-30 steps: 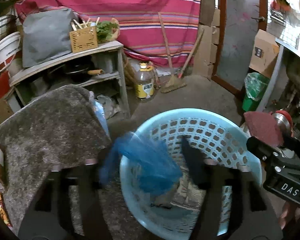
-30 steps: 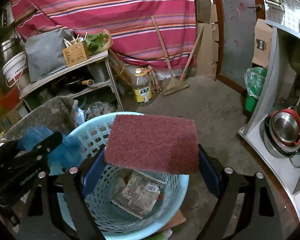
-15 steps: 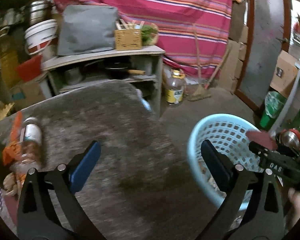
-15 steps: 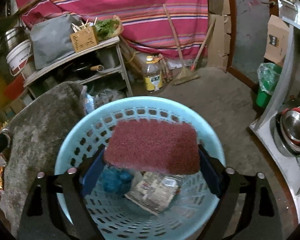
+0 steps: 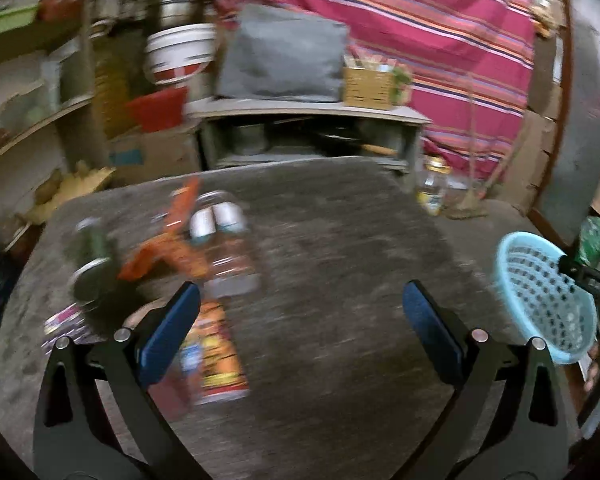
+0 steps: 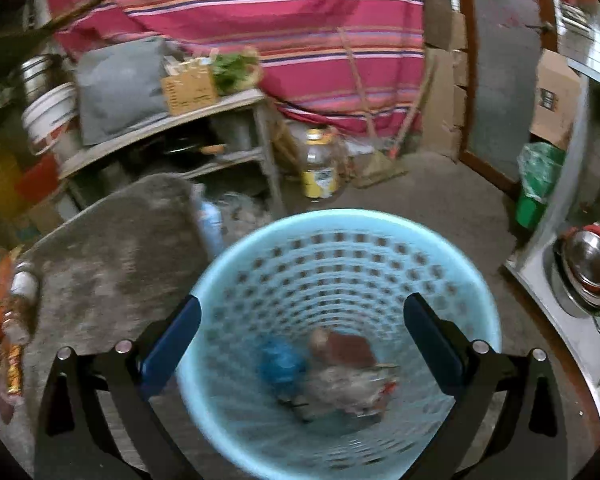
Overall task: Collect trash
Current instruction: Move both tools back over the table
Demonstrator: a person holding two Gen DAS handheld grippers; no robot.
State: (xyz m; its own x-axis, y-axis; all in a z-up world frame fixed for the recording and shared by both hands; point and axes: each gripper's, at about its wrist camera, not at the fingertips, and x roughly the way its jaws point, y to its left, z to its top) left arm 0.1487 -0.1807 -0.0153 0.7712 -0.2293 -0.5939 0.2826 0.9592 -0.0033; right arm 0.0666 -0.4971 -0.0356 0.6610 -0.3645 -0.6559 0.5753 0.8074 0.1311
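The left claw (image 5: 300, 312) is seen spread wide with nothing between its blue pads; its jaws have just been opening. It is held above the grey carpeted worktop (image 5: 340, 240), on which a cluster of trash is scattered at the left: a clear plastic bottle (image 5: 228, 244), an orange wrapper (image 5: 172, 248), a dark green can (image 5: 92, 256) lying on its side, and a printed packet (image 5: 216, 352) just beside the left pad. All of this is blurred. The light blue basket (image 5: 540, 292) is seen at the right edge, beside the worktop.

The right claw (image 6: 300, 320) is likewise held wide apart and empty, its jaws having just been opening, directly over the mouth of the basket (image 6: 340, 224). At the basket's bottom a blue bag (image 6: 280, 364), a maroon scouring pad (image 6: 348, 350) and a crumpled pale wrapper (image 6: 348, 392) are seen lying together, touching.

Beyond, a wooden shelf (image 6: 160, 128), a yellow-labelled bottle (image 6: 320, 168) on the floor and a striped red cloth (image 6: 240, 4) are visible.
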